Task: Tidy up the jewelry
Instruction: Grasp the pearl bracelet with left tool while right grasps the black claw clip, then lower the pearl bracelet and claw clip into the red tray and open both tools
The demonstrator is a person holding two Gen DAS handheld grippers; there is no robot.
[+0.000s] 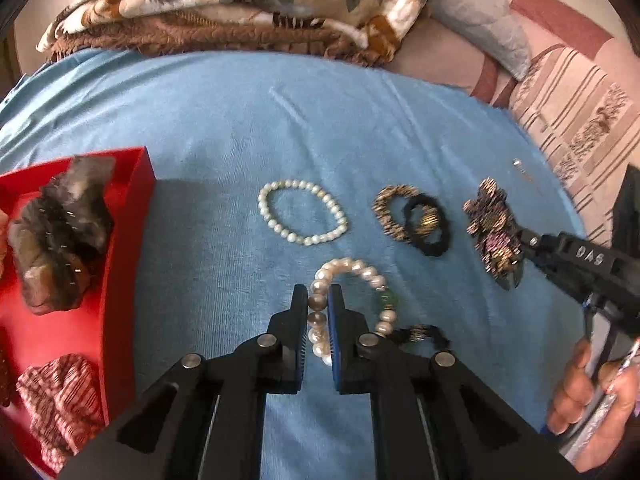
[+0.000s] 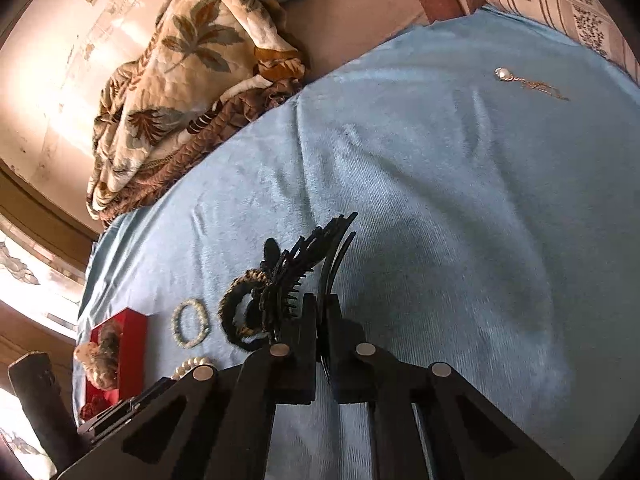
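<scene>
Black left gripper (image 1: 319, 300) at our six o'clock is clenched on the near side of a pearl bracelet (image 1: 352, 304), whose beads sit between the blue pads; the rest of its loop lies on the blue cloth (image 1: 240, 120). At four o'clock of it a small dark tasselled piece (image 1: 420, 334) peeks past the finger. At nine o'clock we see the red box (image 1: 132, 240), holding a grey-brown scrunchie (image 1: 64, 232) and a striped one (image 1: 60, 396).

Beyond, at twelve o'clock, lies a second pearl bracelet (image 1: 302, 212), apart from the first. At one o'clock two hair ties (image 1: 408, 218) overlap, one speckled, one black. At three o'clock the right gripper (image 1: 520, 256) grasps the flowered hair clip (image 1: 490, 228); in its own view the jaws pinch the clip's black curved edge, comb teeth to the left. A hand (image 1: 584, 392) holds that tool at four o'clock.

Farther off, at two o'clock, a small pearl pendant on a chain (image 2: 524, 82) rests alone. A leaf-patterned blanket (image 1: 240, 4) is heaped at the far edge.
</scene>
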